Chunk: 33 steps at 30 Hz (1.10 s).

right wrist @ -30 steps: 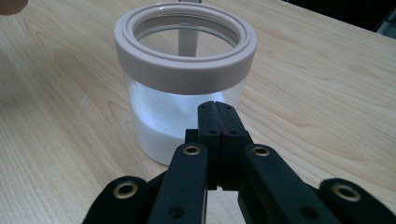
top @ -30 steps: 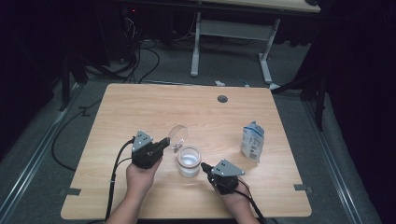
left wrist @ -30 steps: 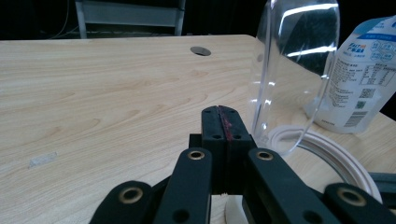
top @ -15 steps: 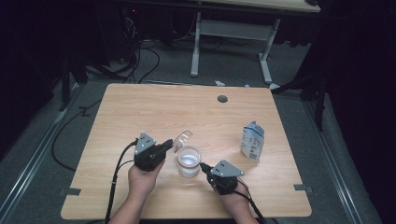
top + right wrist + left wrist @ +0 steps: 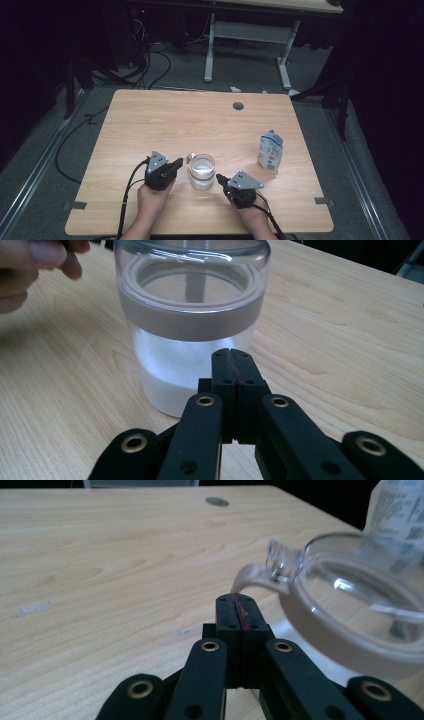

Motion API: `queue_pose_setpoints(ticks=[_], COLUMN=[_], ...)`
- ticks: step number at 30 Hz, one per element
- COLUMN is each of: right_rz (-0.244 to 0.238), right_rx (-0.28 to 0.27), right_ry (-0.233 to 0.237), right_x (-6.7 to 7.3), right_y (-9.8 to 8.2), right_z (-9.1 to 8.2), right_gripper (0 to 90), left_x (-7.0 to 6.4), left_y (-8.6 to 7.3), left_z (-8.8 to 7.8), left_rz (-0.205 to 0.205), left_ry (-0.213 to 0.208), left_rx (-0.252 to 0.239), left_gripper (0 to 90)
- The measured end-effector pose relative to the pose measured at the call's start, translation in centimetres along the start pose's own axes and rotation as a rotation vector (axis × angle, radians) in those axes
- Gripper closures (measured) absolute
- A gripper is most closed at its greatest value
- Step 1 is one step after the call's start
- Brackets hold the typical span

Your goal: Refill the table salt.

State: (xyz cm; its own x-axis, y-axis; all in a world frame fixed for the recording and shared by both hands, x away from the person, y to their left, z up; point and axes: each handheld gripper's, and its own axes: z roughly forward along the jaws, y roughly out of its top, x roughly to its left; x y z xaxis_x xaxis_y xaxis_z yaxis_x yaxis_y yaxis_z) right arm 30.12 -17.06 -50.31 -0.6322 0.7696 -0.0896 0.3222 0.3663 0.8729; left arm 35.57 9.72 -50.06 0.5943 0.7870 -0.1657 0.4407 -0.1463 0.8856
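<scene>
Currently, high view: glass jar (image 5: pixel 202 171) stands upright on the worktop (image 5: pixel 165 120), near the front edge, between both hands. Left hand-held gripper (image 5: pixel 176 164) sits just beside the jar's left side, right hand-held gripper (image 5: pixel 219 178) just beside its lower right. Probably flanking it so one can steady while the other works the lid. A white-blue pouch (image 5: pixel 270 151) stands well apart to the right; a grommet hole (image 5: pixel 238 106) is farther back. Nothing blocks access.

Left gripper view: jaws fully closed, nothing between them, tips near the jar lid (image 5: pixel 360 592) and its clear latch tab (image 5: pixel 282 560). The lid looks seated. The pouch (image 5: pixel 400 505) is behind.

Right gripper view: jaws closed and empty, tips just short of the jar wall (image 5: pixel 192 365); contact I can't confirm. White powder fills the lower part. Fingers of the other hand (image 5: pixel 40 260) are at the upper left.
</scene>
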Motion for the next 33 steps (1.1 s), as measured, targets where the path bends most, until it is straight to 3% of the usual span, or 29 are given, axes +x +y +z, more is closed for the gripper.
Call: queue_pose_setpoints(ticks=[4, 22, 33], right_rz=[-0.001, 0.007, 0.009], right_rx=[0.004, -0.001, 0.003], right_ry=[-0.005, -0.006, -0.011], right_x=[-0.1, -0.3, -0.4], right_y=[-0.1, -0.1, -0.2], right_z=[-0.1, -0.3, -0.4], right_gripper=[89.9, 89.9, 89.9], left_x=[-0.1, 0.1, 0.7], left_y=[-0.3, -0.1, 0.7], left_z=[0.8, 2.5, 4.1], left_rz=[0.026, 0.013, 0.022], left_ry=[0.013, 0.006, -0.025], left_rx=[0.018, 0.034, 0.040], left_gripper=[90.0, 90.0, 90.0])
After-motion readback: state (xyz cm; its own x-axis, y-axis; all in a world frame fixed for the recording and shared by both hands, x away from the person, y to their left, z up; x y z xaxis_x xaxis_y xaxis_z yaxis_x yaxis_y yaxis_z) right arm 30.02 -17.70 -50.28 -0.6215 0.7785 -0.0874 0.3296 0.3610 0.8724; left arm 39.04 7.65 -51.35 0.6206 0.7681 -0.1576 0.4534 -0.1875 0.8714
